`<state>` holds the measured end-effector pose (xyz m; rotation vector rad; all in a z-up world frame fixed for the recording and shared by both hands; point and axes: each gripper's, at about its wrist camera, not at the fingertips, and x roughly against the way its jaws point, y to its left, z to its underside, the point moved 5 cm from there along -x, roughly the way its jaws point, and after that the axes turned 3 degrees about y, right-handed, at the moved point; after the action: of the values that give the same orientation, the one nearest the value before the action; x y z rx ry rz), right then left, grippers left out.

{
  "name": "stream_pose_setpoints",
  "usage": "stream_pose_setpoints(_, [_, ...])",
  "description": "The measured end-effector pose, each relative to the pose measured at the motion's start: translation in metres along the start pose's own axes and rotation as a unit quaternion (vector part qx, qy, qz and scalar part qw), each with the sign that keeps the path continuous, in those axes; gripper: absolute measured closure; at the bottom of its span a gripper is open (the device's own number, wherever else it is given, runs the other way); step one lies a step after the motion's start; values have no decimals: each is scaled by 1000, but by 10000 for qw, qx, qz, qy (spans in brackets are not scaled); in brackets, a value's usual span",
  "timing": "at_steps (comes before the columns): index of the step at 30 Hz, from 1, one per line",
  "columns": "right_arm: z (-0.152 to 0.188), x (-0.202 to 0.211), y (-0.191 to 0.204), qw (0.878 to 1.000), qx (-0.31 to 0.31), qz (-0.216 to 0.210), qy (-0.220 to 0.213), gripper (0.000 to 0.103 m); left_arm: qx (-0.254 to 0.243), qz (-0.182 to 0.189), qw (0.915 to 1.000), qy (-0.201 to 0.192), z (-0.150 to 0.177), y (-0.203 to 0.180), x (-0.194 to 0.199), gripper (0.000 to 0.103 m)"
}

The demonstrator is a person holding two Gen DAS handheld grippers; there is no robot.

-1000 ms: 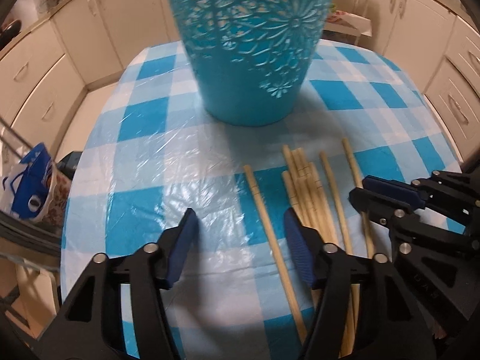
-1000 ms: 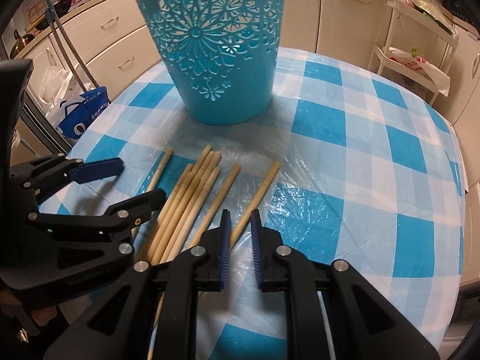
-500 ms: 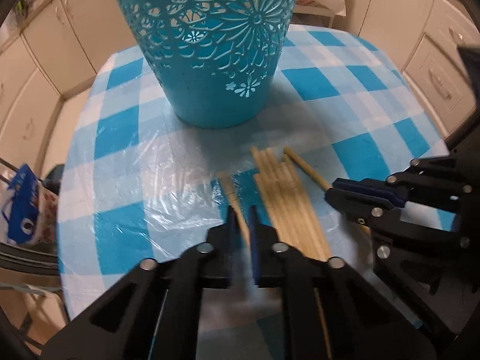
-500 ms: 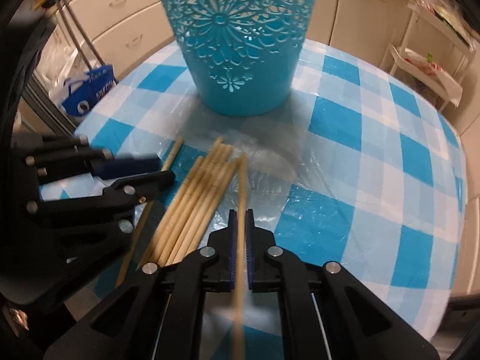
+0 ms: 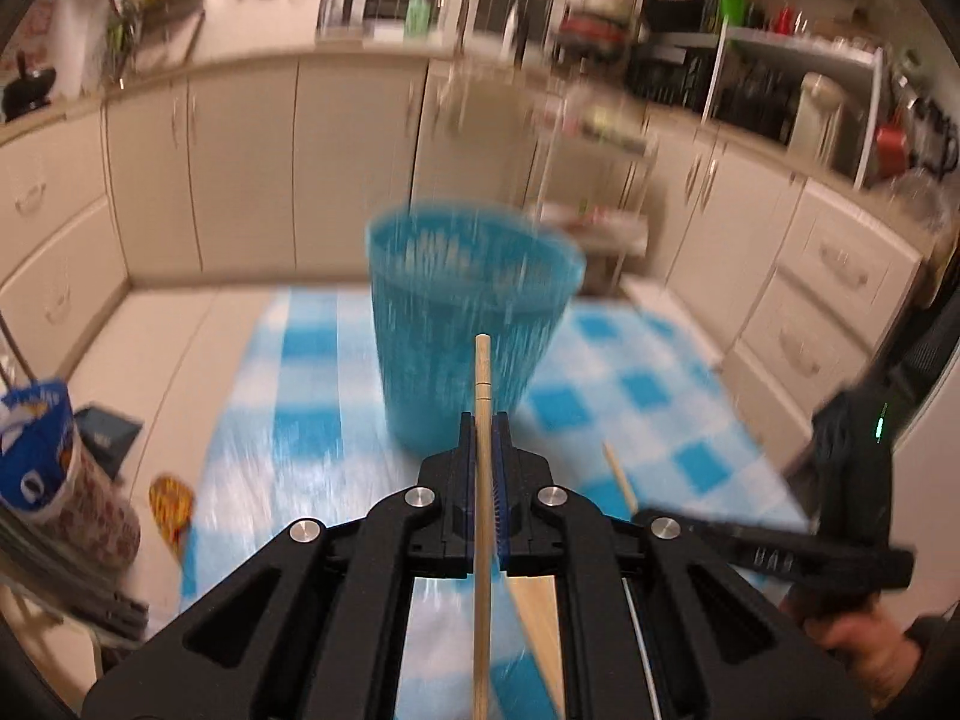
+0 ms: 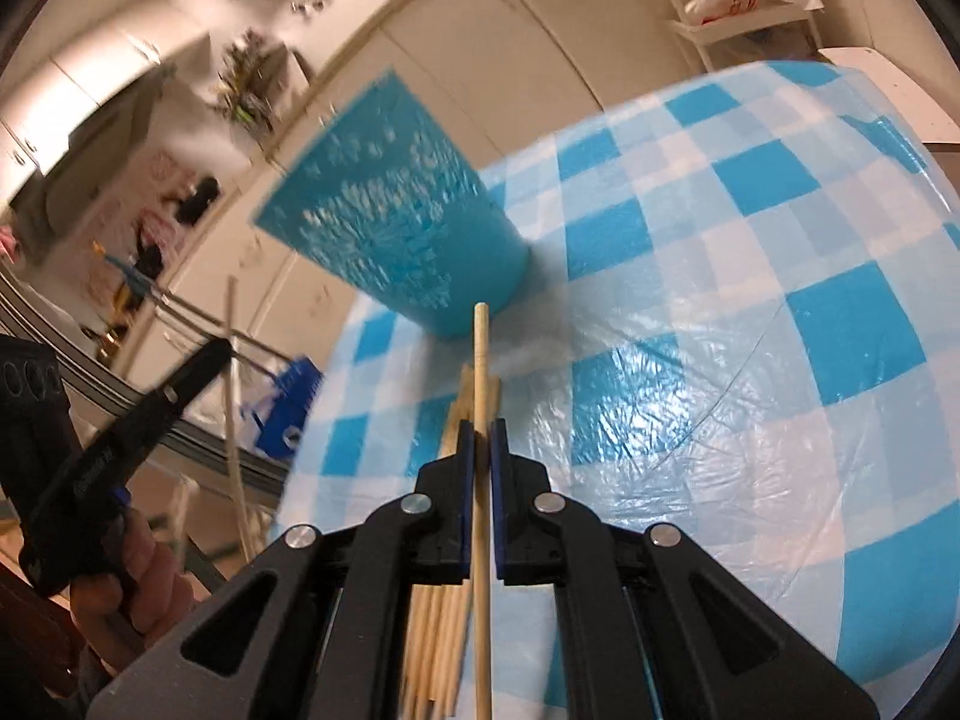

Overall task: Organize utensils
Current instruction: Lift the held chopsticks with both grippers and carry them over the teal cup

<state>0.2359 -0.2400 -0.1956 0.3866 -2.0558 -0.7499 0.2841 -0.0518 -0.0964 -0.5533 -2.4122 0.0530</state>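
Left wrist view: the left tongs [image 5: 483, 420], spread a second ago, now pinch one chopstick [image 5: 482, 378] and have lifted it off the table [image 5: 288, 420], pointing at the blue basket [image 5: 462, 324]. Right wrist view: the right tongs [image 6: 478, 429] likewise pinch a second chopstick [image 6: 479, 348], raised above the pile [image 6: 441, 630] left on the cloth. Both sticks seem ready for dropping into the basket.
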Motion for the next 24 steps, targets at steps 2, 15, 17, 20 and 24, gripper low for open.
stream_pose_setpoints(2, [-3, 9, 4, 9998, 18, -61, -173, 97, 28, 54, 9994, -350, -19, -2, 7, 98])
stream_pose_setpoints(15, [-23, 40, 13, 9955, 364, -11, -878, 97, 323, -60, 9721, -2324, -166, -5, -13, 98])
stream_pose_setpoints(17, [-28, 38, 11, 9951, 394, 0, -910, 97, 440, -189, 9668, -2508, -178, -2, -24, 98])
stream_pose_setpoints(20, [-33, 35, 7, 9949, 393, 7, -927, 97, 461, -427, 9614, -2678, -187, 0, -37, 98])
stream_pose_setpoints(24, [-39, 29, 1, 9948, 374, 13, -945, 97, 401, -588, 9654, -2507, -186, 2, -62, 98])
